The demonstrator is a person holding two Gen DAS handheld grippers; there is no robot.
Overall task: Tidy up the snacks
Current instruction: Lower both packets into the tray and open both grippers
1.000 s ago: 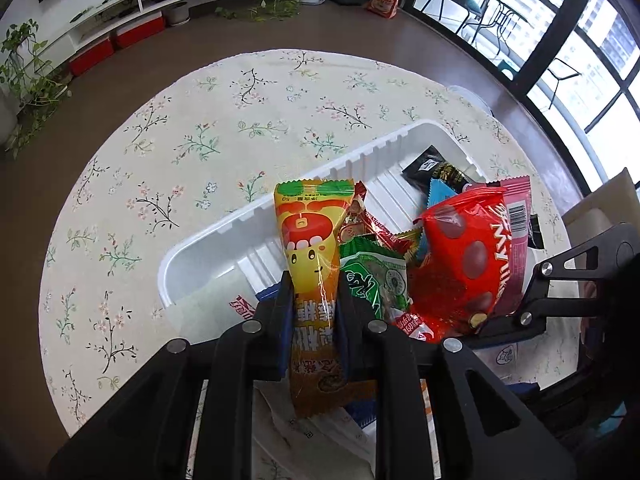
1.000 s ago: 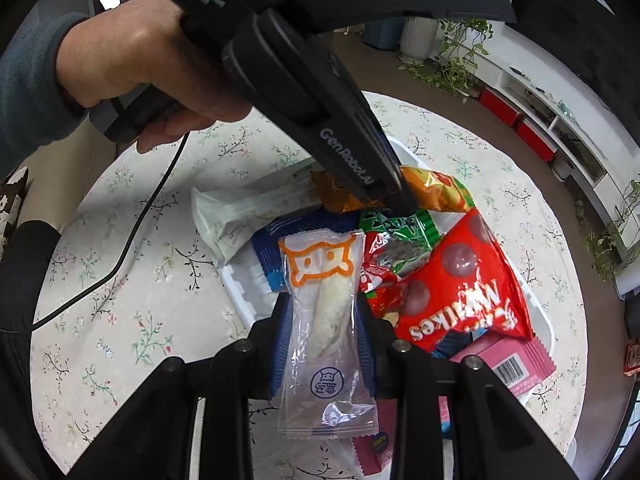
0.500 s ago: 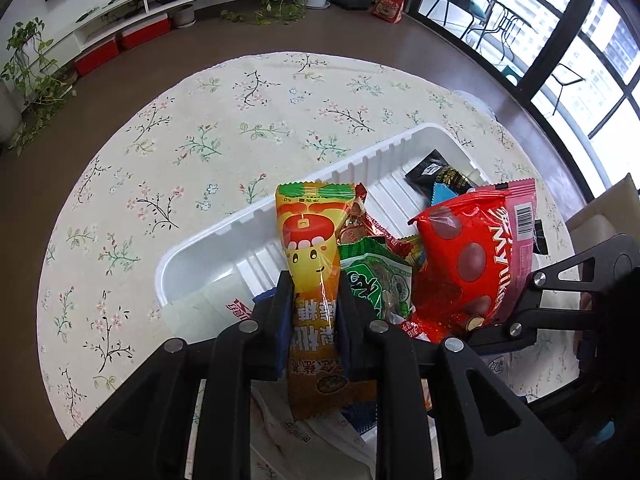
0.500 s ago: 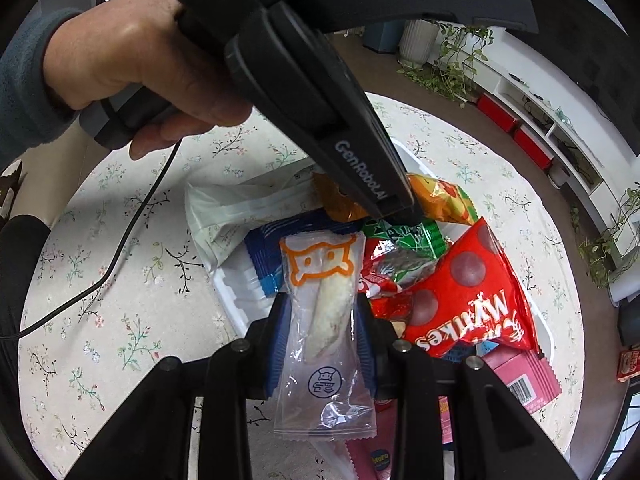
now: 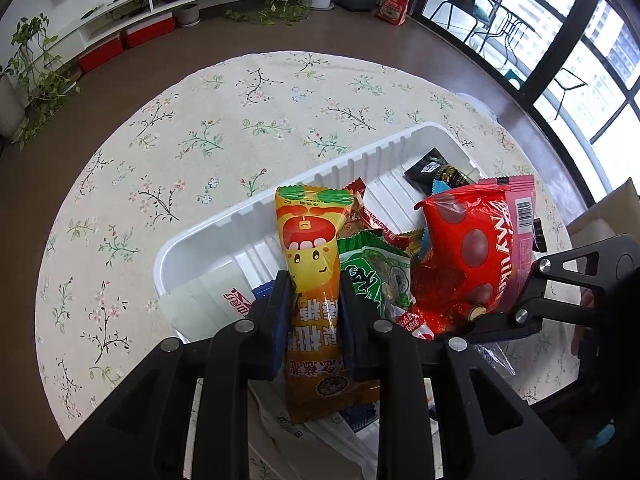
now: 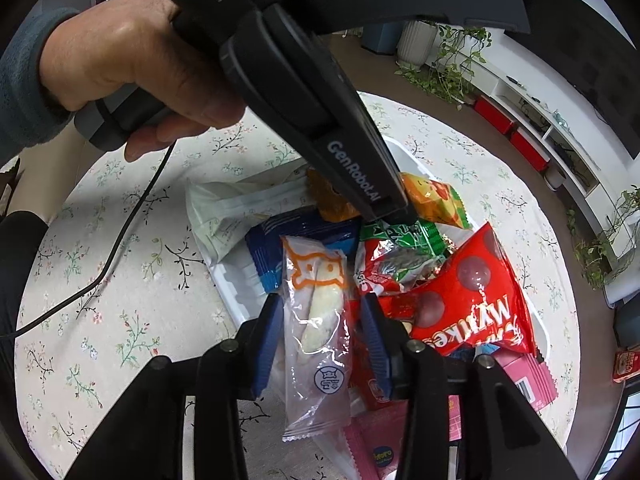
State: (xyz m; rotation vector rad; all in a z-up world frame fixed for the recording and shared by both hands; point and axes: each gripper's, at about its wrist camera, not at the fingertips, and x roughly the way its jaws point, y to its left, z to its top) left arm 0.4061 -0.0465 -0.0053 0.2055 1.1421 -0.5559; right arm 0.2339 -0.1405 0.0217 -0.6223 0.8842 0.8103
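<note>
My left gripper (image 5: 314, 300) is shut on an orange-yellow snack pack (image 5: 310, 264) with a red mushroom face, held over the near side of the white ribbed tray (image 5: 240, 228). In the right wrist view that gripper shows as a dark body (image 6: 352, 168) over the same pack (image 6: 436, 200). My right gripper (image 6: 320, 320) has parted its jaws slightly around a clear packet with an orange cat print (image 6: 320, 304), which hangs between them over the tray (image 6: 232, 284). A red Mylikes bag (image 5: 464, 256) (image 6: 472, 300) and a green packet (image 5: 376, 276) (image 6: 400, 240) lie in the tray.
The tray sits on a round table with a floral cloth (image 5: 200, 136). Also in the tray are a black packet (image 5: 436, 172), a pink packet (image 6: 532, 376), a blue packet (image 6: 296, 240) and a pale white-green bag (image 6: 232, 212). A black cable (image 6: 120, 236) runs across the cloth.
The right gripper's jaws have opened a little around the clear packet. Both grippers have shifted slightly over the tray; the left still grips the orange pack.
</note>
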